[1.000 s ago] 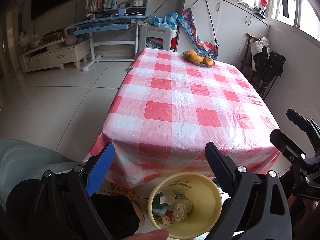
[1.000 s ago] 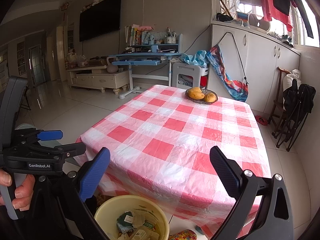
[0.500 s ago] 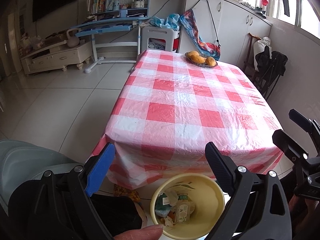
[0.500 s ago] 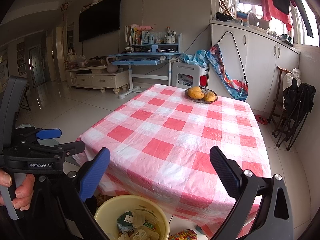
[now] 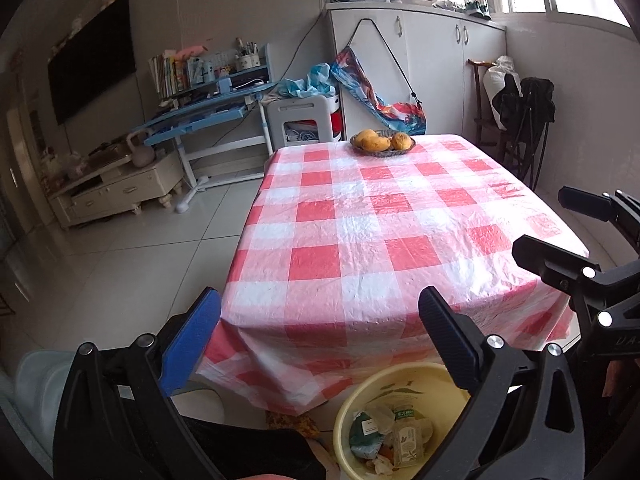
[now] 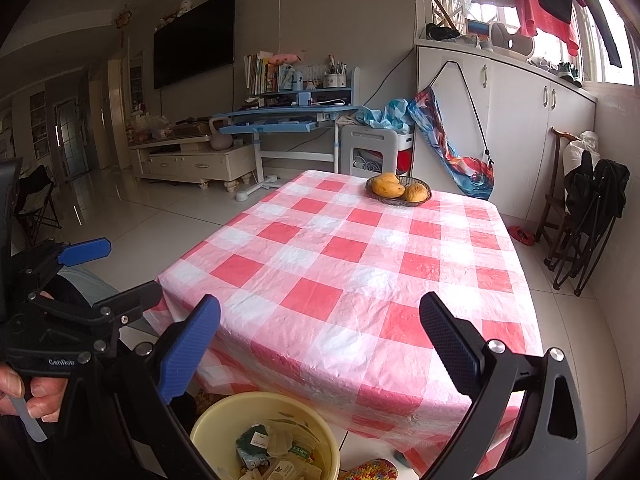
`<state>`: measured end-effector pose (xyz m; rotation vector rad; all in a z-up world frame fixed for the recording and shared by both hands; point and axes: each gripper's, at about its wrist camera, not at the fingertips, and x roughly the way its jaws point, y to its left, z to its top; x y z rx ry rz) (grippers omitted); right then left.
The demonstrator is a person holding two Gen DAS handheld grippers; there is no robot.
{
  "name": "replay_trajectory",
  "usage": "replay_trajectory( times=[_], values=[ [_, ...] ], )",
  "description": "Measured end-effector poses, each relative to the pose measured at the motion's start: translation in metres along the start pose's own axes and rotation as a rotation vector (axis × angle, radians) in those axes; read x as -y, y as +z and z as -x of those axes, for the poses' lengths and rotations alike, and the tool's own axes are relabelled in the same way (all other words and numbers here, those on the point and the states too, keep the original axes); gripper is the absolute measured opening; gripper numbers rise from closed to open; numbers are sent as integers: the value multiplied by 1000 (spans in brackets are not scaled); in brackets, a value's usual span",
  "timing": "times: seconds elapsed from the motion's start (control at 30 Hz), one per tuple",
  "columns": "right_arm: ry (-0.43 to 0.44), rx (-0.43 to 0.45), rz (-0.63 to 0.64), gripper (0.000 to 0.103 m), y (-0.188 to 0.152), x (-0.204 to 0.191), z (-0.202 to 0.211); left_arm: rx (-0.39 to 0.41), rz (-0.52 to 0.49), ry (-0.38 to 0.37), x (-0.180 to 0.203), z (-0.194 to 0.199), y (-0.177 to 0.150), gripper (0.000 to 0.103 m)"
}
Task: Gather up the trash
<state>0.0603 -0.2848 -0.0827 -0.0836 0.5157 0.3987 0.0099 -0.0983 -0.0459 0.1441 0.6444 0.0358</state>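
Down on the floor at the table's near edge, the yellow bin (image 5: pixel 400 424) holds wrappers and a small bottle (image 5: pixel 406 438). Above it, the left gripper (image 5: pixel 316 344) and right gripper (image 6: pixel 320 344) gape wide, empty. Far across the checkered tablecloth (image 5: pixel 360 240) sits a fruit bowl (image 5: pixel 382 144).

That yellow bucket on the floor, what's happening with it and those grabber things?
A person holds a gripper in each hand, picking up trash. The left gripper and right gripper are both open and holding nothing. The yellow bucket by the checkered table already has wrappers and a small bottle inside. Only a fruit basket sits on the table.
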Motion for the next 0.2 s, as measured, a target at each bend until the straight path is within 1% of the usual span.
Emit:
replay_trajectory(
  times=[0.1,0.2],
  values=[
    [-2,-12,-1,95,1,0,-3,-26,13,-20,-2,-3,1,95],
    [-3,-20,-6,95,0,0,-6,-47,49,-21,-9,-5,0,95]
  ],
)
